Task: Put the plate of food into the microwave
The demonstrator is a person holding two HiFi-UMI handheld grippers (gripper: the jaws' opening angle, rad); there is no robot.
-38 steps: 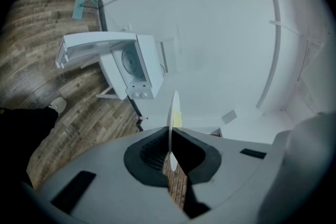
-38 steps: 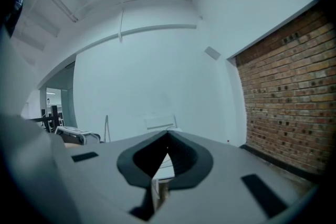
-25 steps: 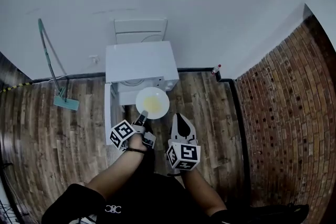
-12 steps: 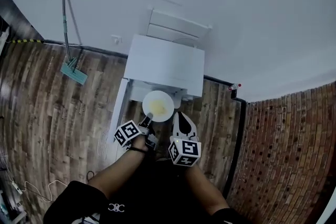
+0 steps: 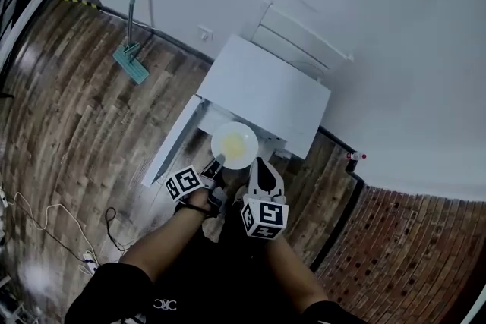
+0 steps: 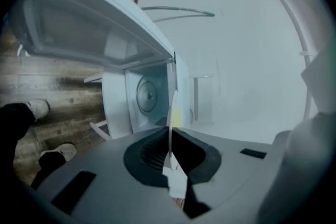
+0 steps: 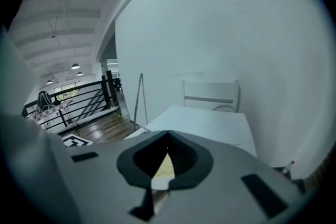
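White plate (image 5: 234,144) with a patch of yellow food (image 5: 236,142) sits level just in front of the white microwave (image 5: 266,91). The microwave's door (image 5: 171,144) swings out to the left. In the left gripper view the round turntable (image 6: 148,94) shows inside the cavity, beyond the plate's rim.

The only markings are the black-and-white square patterns on the left marker cube (image 5: 182,183) and the right marker cube (image 5: 264,216). A small white logo (image 5: 162,303) on the person's dark top is too small to read.

The left gripper (image 5: 218,161) is turned on its side. Its jaws are pinched down nearly together on the plate's near rim, which runs edge-on between the pads in its own view (image 6: 170,139).

The right gripper (image 5: 260,163) lies just beside the plate's near right edge. In its own view (image 7: 167,139) the jaw tips meet with nothing between them. The plate and food show through the gap behind the tips, and I cannot tell whether the tips touch the plate.

Behind the microwave a white chair (image 5: 304,42) stands against the wall. A green mop (image 5: 130,61) leans further left over the wood floor (image 5: 76,125).
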